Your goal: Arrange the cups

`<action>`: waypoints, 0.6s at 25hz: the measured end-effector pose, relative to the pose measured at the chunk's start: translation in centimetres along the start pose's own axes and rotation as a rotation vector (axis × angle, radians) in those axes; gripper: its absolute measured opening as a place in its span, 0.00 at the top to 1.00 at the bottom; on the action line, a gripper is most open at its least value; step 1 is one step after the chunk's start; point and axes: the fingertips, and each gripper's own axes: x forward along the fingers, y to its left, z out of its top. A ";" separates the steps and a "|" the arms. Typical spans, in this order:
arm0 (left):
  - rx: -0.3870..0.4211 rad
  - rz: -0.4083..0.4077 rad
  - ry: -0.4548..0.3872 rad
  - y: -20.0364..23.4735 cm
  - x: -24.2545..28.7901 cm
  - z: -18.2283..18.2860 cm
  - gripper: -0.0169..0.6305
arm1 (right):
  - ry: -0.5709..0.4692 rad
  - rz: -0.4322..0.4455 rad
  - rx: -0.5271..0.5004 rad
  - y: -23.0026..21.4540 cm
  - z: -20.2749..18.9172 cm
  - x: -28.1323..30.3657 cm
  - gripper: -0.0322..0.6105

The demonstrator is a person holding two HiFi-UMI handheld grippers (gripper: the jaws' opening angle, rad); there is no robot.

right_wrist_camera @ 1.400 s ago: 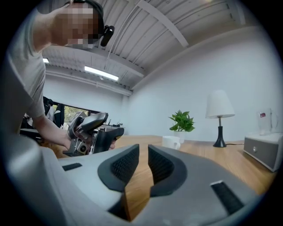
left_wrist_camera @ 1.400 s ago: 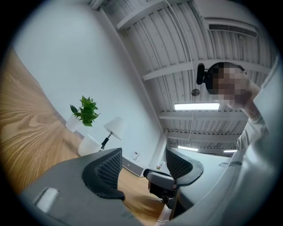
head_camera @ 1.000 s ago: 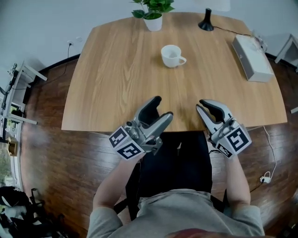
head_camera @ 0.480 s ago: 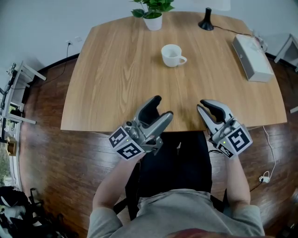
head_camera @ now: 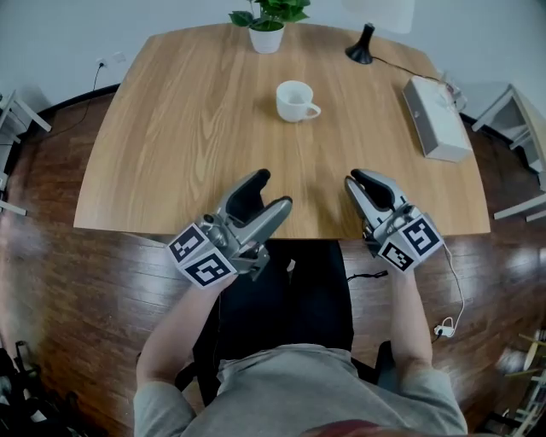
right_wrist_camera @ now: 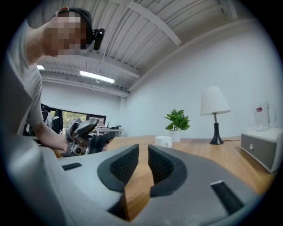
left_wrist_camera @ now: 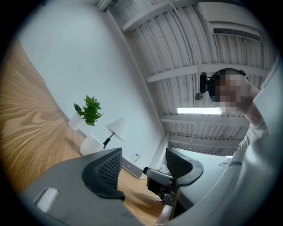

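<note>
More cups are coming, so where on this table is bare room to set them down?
The left half of the table is bare, from the potted plant to the left gripper. So is the strip between the white cup and the right gripper. Tighter at right: lamp and white box.

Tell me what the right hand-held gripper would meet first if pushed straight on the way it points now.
Probably the white cup: it sits almost straight ahead of the right hand-held gripper, with only bare table between. The line is close, so it might just slip past the cup's side.
</note>
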 end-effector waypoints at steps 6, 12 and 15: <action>-0.005 0.001 -0.008 0.0 0.1 0.1 0.50 | 0.146 -0.008 -0.124 -4.9 0.7 5.4 0.58; -0.015 0.002 -0.020 0.0 0.1 0.0 0.50 | 0.285 0.012 -0.221 -8.8 -1.7 11.8 0.59; -0.030 0.007 -0.030 0.2 0.0 0.2 0.50 | 0.306 0.034 -0.234 -9.2 -2.6 14.0 0.61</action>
